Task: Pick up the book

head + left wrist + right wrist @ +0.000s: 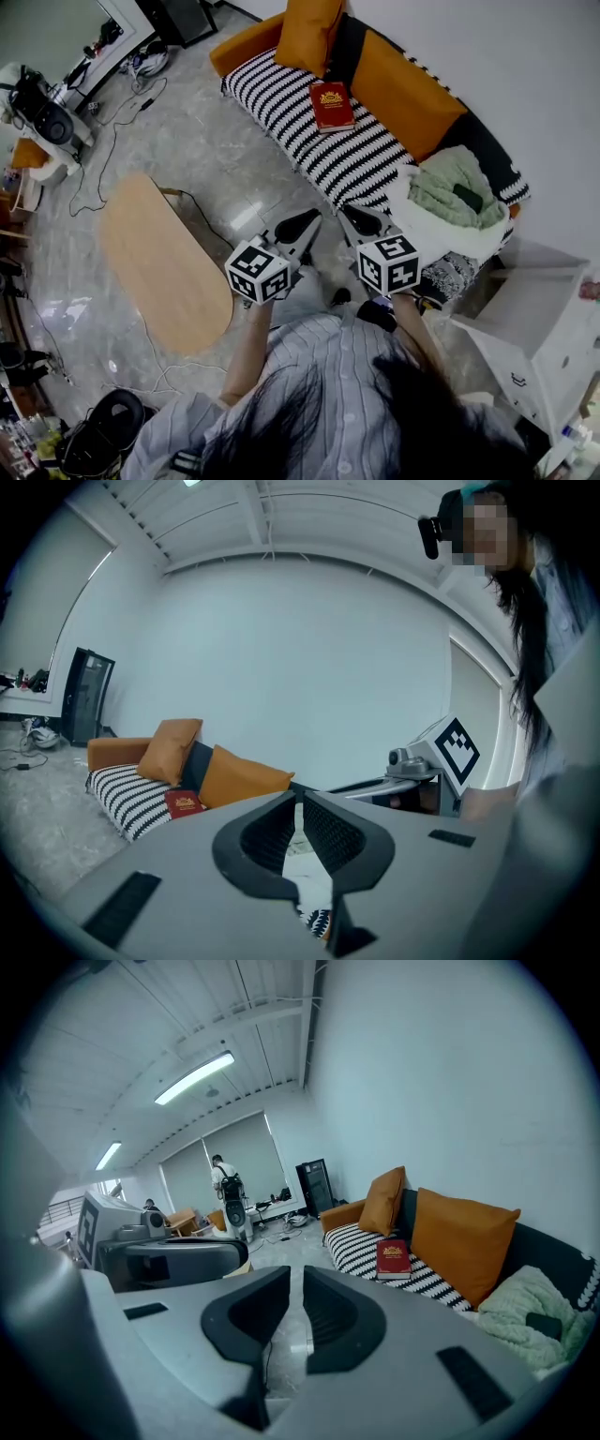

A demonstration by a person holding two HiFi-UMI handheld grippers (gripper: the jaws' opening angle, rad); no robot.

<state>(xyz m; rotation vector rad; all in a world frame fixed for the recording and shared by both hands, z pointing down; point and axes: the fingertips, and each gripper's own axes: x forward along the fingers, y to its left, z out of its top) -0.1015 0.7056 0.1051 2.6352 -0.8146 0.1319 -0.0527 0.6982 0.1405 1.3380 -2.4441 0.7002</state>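
Two grippers: left gripper (305,225) and right gripper (362,218), side by side above grey marble floor (216,159), pointing toward the sofa.
Left fingers (265,834): pressed together, nothing between.
Right fingers (251,1314): closed to a slim slit, nothing between.
Book: red hardcover book with gold emblem (332,106), flat on black-and-white striped sofa seat (361,164), near orange cushion (307,33), apart from both grippers.
Tabletop: oval wooden tabletop (159,262), left of grippers.
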